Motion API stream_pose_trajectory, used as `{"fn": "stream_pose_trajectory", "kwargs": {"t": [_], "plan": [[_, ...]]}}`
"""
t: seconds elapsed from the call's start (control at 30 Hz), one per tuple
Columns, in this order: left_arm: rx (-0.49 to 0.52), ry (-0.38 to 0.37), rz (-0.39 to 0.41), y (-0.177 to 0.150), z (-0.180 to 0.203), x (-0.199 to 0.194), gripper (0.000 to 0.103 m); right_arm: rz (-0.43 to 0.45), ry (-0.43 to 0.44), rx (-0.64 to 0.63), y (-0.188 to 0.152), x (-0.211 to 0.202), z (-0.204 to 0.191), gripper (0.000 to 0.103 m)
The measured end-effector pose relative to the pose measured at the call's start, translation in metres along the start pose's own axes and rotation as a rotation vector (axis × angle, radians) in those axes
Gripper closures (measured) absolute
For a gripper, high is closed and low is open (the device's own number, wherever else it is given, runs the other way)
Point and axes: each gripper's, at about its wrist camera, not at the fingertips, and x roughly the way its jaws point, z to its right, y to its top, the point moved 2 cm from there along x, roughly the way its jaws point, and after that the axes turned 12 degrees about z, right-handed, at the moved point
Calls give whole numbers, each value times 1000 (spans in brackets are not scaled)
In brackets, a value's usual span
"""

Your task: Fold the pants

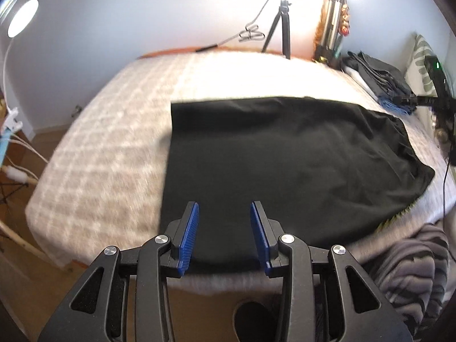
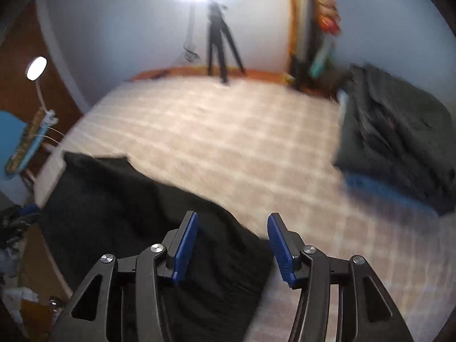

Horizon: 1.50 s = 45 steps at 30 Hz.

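1. The pants (image 1: 285, 165) lie on the bed (image 1: 119, 142), toward its near edge. They already form a broad, roughly rectangular black slab, so at least one fold looks done. At least one more fold seems left before they match the stack (image 2: 399, 136) of folded dark clothes at the far right of the bed.
2. The left gripper (image 1: 224, 213) hovers over the near edge of the pants, its jaws spread wide and holding nothing.
3. The right gripper (image 2: 233, 223) is likewise wide open and empty, above the pants' right-hand corner where cloth meets bed.
4. The pants are a soft, matte black fabric. The left edge is straight and crisp, while the right side is rumpled and gathered, possibly the waistband, though blur makes that uncertain.
5. The bed cover is pale, fuzzy and faintly checked. The gripper pads (image 1: 189, 233) are ribbed blue.
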Motion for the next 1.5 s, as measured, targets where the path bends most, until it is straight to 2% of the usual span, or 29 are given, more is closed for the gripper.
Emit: {"fn": "stream_pose_trajectory", "kwargs": {"t": [0.07, 0.17, 0.2, 0.33, 0.47, 0.57, 0.63, 0.67, 0.73, 0.8, 0.87, 0.93, 1.0, 1.07, 1.17, 1.2, 1.23, 1.3, 1.37, 1.5], "plan": [[21, 11, 0, 3, 1, 6, 67, -8, 76, 17, 17, 11, -16, 49], [43, 12, -23, 0, 1, 15, 67, -45, 183, 21, 35, 37, -46, 55], [51, 14, -31, -3, 1, 18, 67, -72, 217, 14, 41, 52, -59, 60], [55, 19, -62, -17, -1, 25, 67, -154, 287, -14, 40, 98, -94, 63], [42, 11, -47, -21, -4, 21, 67, -218, 335, 1, 34, 135, -117, 63], [43, 9, -40, -20, -3, 22, 67, -246, 349, -11, 27, 151, -127, 64], [44, 7, -36, -20, -3, 21, 67, -252, 355, -11, 25, 158, -132, 69], [40, 5, -34, -20, -3, 21, 67, -245, 361, -10, 25, 158, -134, 74], [33, 0, -32, -21, -4, 21, 67, -230, 370, -27, 25, 155, -141, 94], [29, -4, -31, -22, -4, 20, 67, -201, 355, -90, 27, 149, -149, 100], [33, 0, -26, -23, -3, 19, 67, -148, 325, -181, 34, 141, -156, 101], [36, 3, -26, -24, -2, 17, 67, -105, 257, -189, 43, 145, -149, 103], [46, 1, -33, -26, -2, 14, 67, -125, 250, -133, 45, 158, -140, 103], [51, 5, -38, -28, -2, 11, 66, -137, 248, -163, 40, 163, -145, 103], [38, 50, -51, -24, -14, 6, 64, -144, 258, -169, 37, 158, -149, 85], [-6, 50, -48, -18, -23, 4, 65, -142, 267, -156, 39, 153, -147, 69], [-32, 39, -41, -14, -27, 3, 65, -118, 270, -153, 41, 144, -145, 64], [-60, 31, -12, 4, -32, 4, 65, -98, 280, -149, 44, 127, -141, 64], [-38, 21, 19, 23, -30, 10, 64, -74, 296, -136, 43, 104, -136, 64], [-27, -23, 25, 62, -21, 49, 64, -58, 303, -156, 28, 66, -128, 64]]}}
